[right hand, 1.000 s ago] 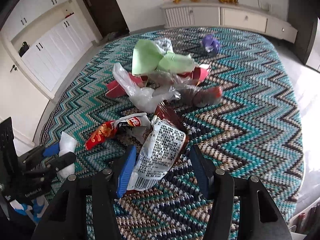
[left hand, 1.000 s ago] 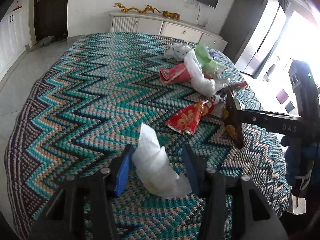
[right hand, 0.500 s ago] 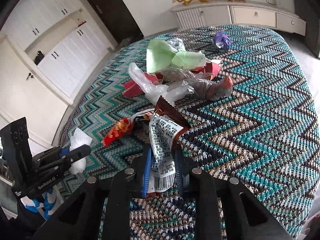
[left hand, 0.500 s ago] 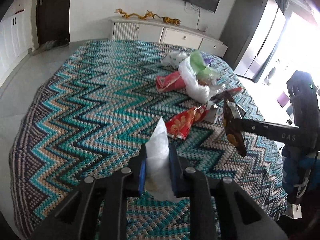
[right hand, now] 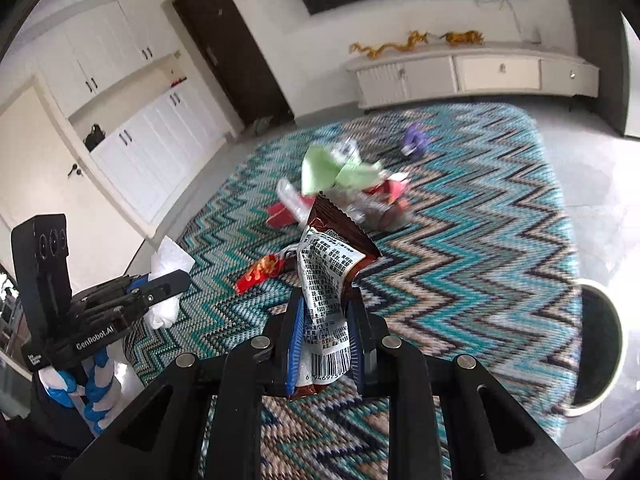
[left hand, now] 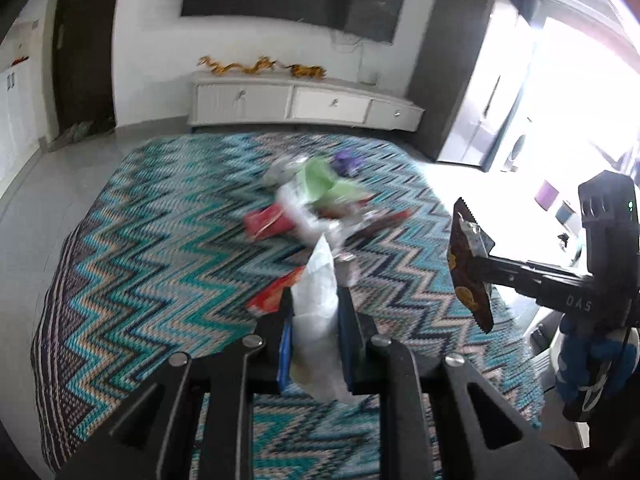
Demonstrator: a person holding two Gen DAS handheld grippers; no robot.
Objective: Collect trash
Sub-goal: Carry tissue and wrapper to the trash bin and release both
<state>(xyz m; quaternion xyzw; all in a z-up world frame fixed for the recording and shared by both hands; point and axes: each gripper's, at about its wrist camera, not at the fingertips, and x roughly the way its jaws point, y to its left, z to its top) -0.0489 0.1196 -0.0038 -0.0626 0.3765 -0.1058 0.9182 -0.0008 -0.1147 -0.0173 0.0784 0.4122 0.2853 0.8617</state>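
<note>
So the surface is a table under a knitted zigzag cloth in teal, beige and black (right hand: 480, 240). Lying on it: a heap of crumpled wrappers, light green, red and clear plastic (right hand: 344, 184), a small purple wad (right hand: 416, 140) and a red-orange snack packet (right hand: 260, 272).

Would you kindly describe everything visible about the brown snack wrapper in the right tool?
The brown snack wrapper is a crinkled, glossy foil packet with a serrated top edge, its white back panel showing dense print and a barcode. It stands roughly upright, pinched low between the right tool pads, lifted clear of the zigzag rug.
</note>
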